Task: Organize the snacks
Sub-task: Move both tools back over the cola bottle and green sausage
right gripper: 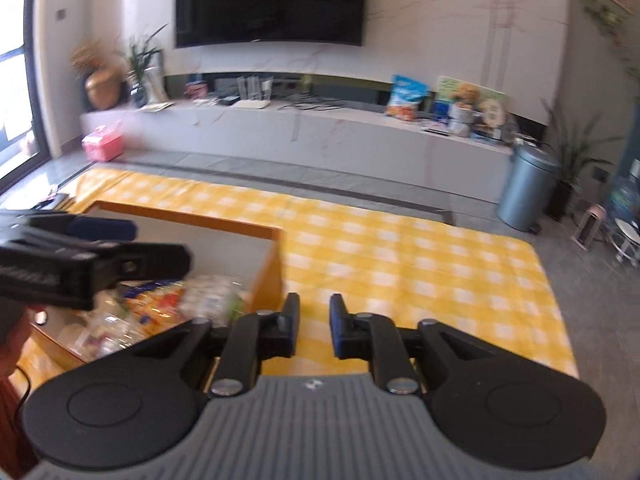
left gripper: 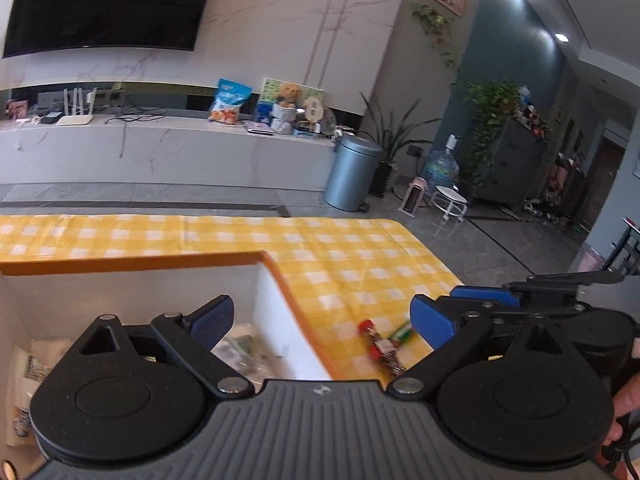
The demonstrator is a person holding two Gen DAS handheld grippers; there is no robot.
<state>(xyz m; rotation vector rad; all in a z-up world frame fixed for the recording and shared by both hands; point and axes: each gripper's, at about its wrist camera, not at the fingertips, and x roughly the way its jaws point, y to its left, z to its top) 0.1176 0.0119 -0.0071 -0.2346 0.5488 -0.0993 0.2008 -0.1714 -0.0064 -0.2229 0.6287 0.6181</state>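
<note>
Both tools hang over the snack box, holding nothing.

The left tool is spread wide above the orange-rimmed box; the right tool shows a narrow gap, gripping nothing. Snack packets lie in the box; red and green ones lie on the yellow checked table just beside it.

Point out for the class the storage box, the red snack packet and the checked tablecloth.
storage box (left gripper: pixel 276 268), left wrist view, orange rim corner.
red snack packet (left gripper: pixel 378 346), left wrist view, wrapper middle.
checked tablecloth (right gripper: pixel 420 264), right wrist view, bare cloth.

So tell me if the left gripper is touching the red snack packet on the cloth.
Apart. In the left wrist view the left gripper is open, and the red snack packet lies on the checkered cloth between its fingers, touching neither.
</note>
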